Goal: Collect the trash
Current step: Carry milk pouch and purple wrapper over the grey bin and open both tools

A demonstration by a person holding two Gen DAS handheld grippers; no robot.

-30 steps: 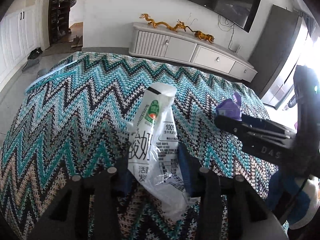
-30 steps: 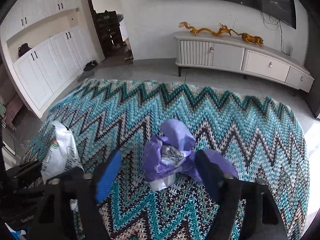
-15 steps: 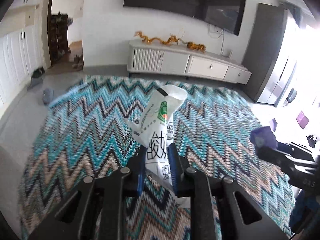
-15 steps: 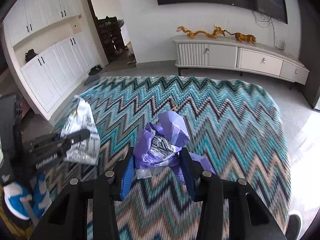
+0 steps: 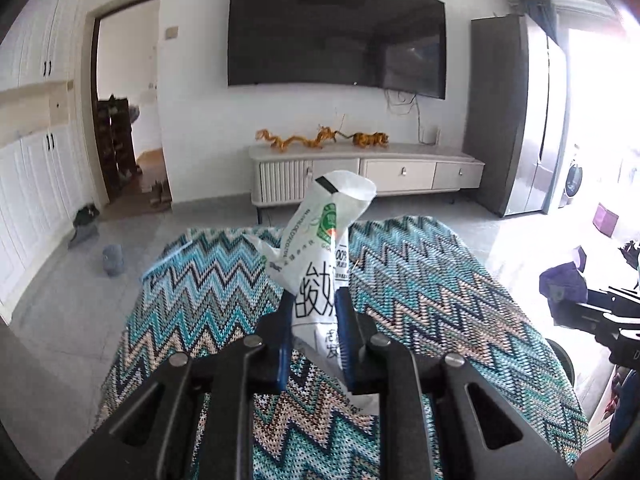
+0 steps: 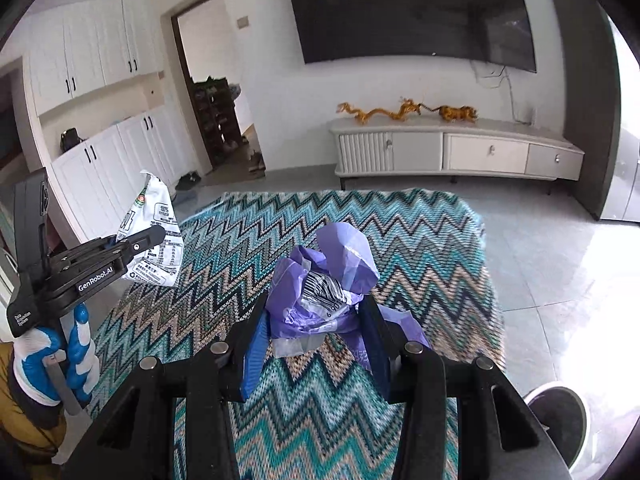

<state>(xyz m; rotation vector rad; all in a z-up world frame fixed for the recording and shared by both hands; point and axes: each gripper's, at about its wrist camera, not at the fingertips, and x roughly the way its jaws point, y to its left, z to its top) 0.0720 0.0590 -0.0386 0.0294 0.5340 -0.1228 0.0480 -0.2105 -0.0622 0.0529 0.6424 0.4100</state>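
Two tongs grip trash: left tongs pinch a white yogurt pouch; right tongs clamp a crumpled purple wrapper above the zigzag blanket.

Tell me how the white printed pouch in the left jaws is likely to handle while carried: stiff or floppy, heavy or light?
The white printed pouch probably handles floppy: its film is creased and the top leans over above the left gripper. It looks light and empty, pinched nearly flat between the jaws. Thin, smooth-looking film may slip, so a firm pinch seems wise.
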